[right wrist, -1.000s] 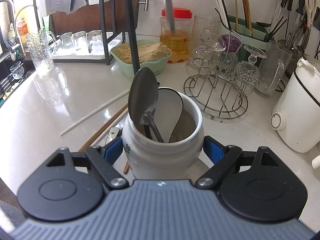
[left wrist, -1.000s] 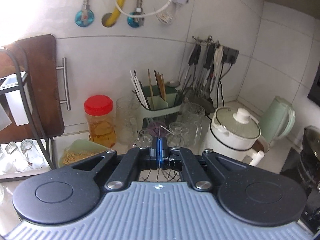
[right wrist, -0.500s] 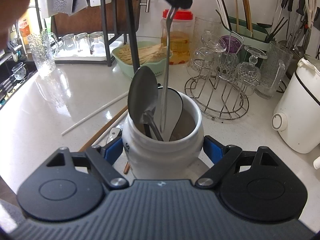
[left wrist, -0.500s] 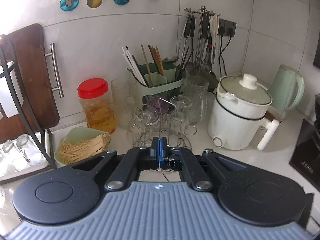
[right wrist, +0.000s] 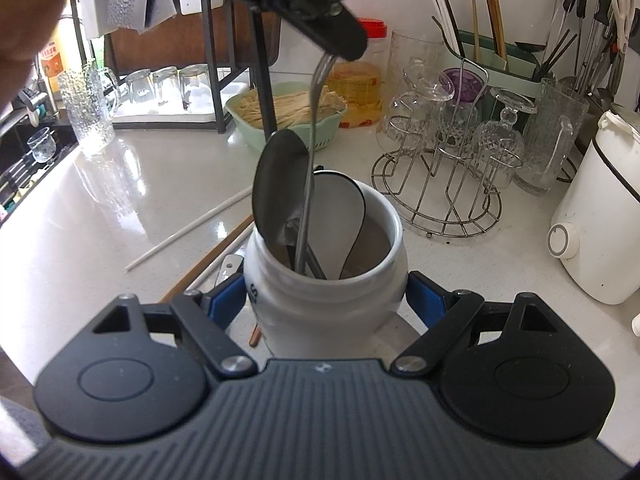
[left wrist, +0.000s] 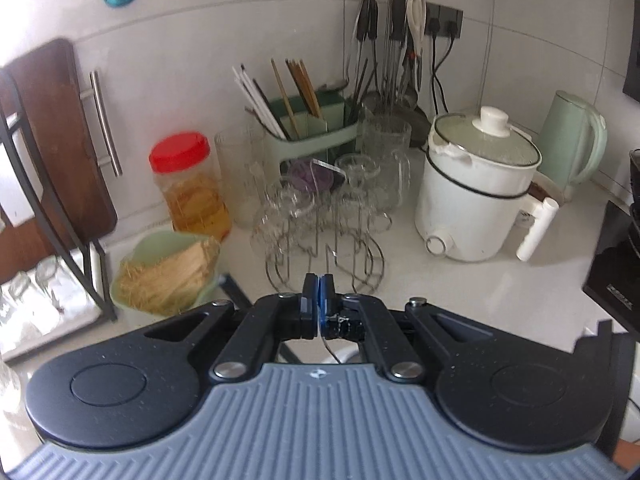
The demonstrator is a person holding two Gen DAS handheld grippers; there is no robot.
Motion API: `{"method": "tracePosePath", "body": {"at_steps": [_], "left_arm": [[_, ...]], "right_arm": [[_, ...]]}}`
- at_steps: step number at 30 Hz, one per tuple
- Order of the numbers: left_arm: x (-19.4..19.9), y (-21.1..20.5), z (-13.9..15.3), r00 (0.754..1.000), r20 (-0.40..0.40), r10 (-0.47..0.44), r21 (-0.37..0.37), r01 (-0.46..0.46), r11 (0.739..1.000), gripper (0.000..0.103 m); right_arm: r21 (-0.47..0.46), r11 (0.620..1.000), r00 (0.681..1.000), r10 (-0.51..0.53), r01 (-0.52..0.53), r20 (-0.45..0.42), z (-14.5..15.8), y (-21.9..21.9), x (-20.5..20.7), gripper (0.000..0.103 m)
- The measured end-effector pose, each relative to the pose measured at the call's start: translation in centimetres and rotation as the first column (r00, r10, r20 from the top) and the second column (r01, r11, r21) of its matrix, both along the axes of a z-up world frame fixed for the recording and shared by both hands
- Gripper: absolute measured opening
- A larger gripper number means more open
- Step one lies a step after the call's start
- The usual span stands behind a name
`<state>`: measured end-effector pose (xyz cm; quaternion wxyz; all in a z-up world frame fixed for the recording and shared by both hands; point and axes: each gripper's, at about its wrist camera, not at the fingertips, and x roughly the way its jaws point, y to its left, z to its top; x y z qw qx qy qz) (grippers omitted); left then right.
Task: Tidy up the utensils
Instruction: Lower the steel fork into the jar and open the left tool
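Right wrist view: right gripper [right wrist: 326,300] clamps the white ceramic jar [right wrist: 326,296] by its sides, blue pads on both flanks, jar upright on the counter [right wrist: 80,216]. Left gripper [right wrist: 340,40] comes in from above and behind the jar, pinched on the top end of a metal utensil handle [right wrist: 310,168]. Long axis runs near vertical, leaning slightly toward the camera at its lower end, which is already below the jar rim, between a dark metal spoon [right wrist: 276,184] and a white ladle-type spoon [right wrist: 340,216]. So the utensil hangs straight down from the left tongs, into the jar held by the right. Left wrist view: left gripper [left wrist: 318,300] has its pads pressed together on a thin strip of metal, likely the same handle, though blurred here. Judgement: next move is release; tip looks close to seated, so drop height should be small. Still loose on the counter left of the jar: 1 white chopstick [right wrist: 188,232] and wooden chopsticks [right wrist: 212,256].
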<state>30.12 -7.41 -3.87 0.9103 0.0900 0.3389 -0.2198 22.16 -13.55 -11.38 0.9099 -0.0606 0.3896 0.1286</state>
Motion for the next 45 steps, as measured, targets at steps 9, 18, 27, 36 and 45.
{"method": "tracePosePath", "body": {"at_steps": [9,18,27,36,45], "left_arm": [[-0.1,1.2,1.8,0.983,-0.186,0.004,-0.062,-0.016,0.998,0.002],[0.6,0.3,2.1,0.955,-0.293,-0.050,0.004,0.053,0.999,0.004],[1.2,-1.8,1.0,0.933,-0.343,-0.104,0.086,0.141,0.986,0.005],[1.8,-3.4,-1.2,0.907,-0.400,-0.136,0.134,0.205,0.970,0.006],[1.8,-2.6,-1.3,0.898,-0.416,-0.140,0.066,0.184,0.981,0.009]], "right_arm": [[0.004,1.000,1.000,-0.004,0.004,0.000,0.0,0.0,0.0,0.089],[0.010,1.000,1.000,-0.014,0.014,0.003,-0.1,0.0,-0.1,0.089],[0.014,1.000,1.000,-0.025,0.025,0.008,-0.1,0.0,-0.2,0.089],[0.015,0.999,0.999,-0.036,0.035,0.017,-0.2,0.1,-0.4,0.089],[0.008,0.999,0.999,-0.034,0.033,0.021,-0.2,0.4,-0.6,0.089]]}}
